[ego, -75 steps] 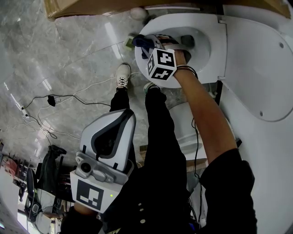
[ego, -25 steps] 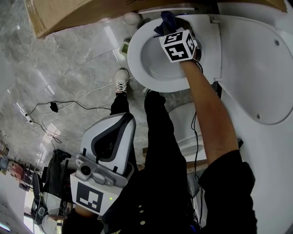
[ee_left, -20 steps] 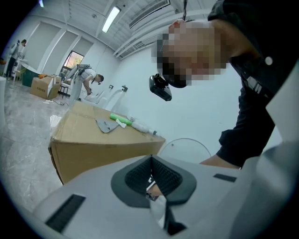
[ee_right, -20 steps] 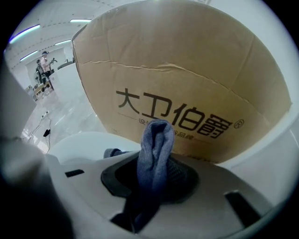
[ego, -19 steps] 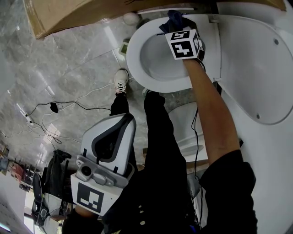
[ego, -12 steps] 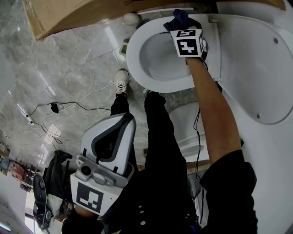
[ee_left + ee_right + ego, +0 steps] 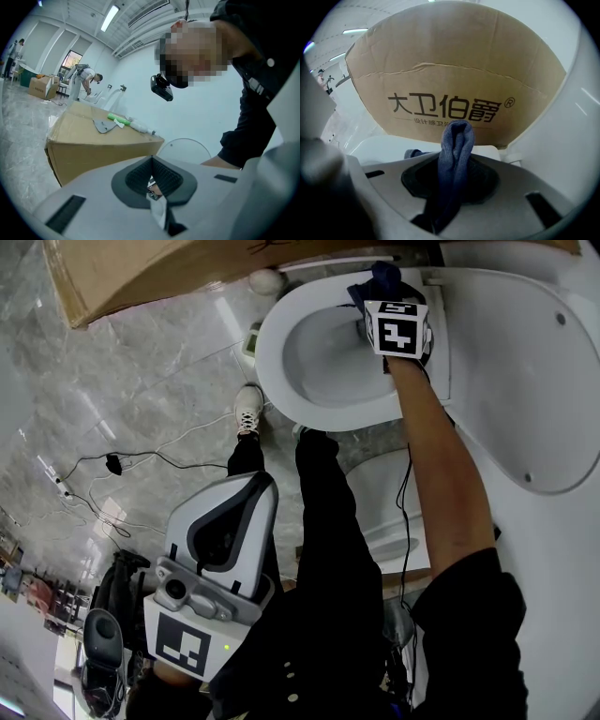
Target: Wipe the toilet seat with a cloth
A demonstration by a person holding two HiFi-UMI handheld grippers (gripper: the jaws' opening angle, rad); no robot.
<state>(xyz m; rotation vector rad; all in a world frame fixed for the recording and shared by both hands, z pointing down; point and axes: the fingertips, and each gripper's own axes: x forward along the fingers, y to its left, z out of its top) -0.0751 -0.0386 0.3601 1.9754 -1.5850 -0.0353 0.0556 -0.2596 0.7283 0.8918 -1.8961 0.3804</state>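
Head view: right gripper (image 7: 373, 294) fingers pinch a dark blue cloth (image 7: 380, 276) at the rim of the toilet seat (image 7: 272, 371), near its hinge. Left gripper (image 7: 246, 491) hangs by the person's leg, well apart, fingers pressed together.

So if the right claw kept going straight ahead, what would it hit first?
Probably the cardboard box, dead ahead of the right claw; the blue cloth it grips would touch first. Distance unclear.
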